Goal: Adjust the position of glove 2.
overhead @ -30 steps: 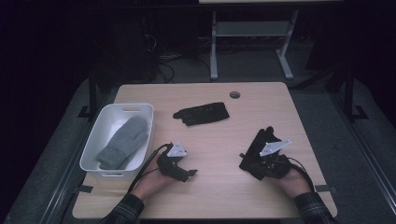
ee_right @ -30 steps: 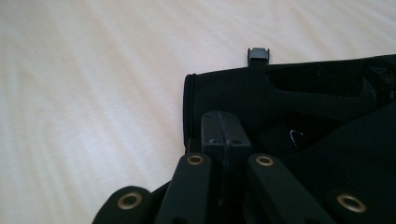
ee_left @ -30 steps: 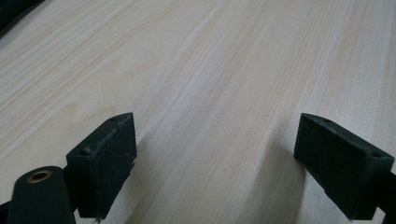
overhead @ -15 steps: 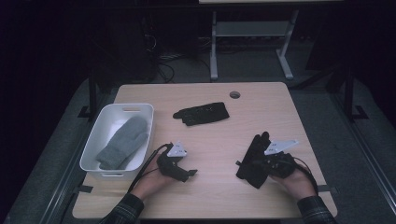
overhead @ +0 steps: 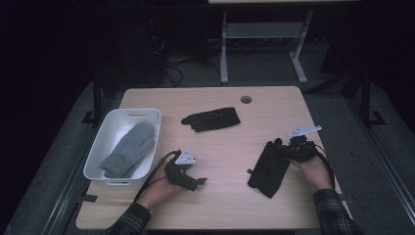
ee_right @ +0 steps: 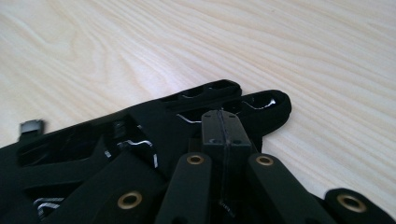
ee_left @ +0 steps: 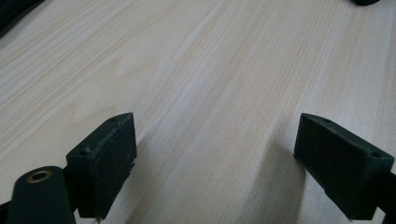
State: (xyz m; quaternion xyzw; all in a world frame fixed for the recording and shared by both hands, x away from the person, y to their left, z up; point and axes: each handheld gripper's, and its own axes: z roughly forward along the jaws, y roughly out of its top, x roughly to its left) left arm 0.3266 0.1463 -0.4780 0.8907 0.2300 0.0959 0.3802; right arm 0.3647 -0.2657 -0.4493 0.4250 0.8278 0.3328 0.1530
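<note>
A light wooden table point(overhead: 220, 147) holds a white plastic tub point(overhead: 123, 146) on its left side, and a soft grey wool mitten point(overhead: 129, 149) lies inside it. A black glove point(overhead: 211, 119) lies flat near the middle, toward the far side. Another black glove point(overhead: 268, 169) lies on the near right. The right gripper point(ee_right: 223, 122) is clenched tight on this glove's edge. The left gripper point(ee_left: 215, 158) rests low over bare wood on the near left, its jaws spread wide apart with nothing between them.

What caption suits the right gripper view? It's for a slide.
Right gripper shut on a black glove over the wooden table.
</note>
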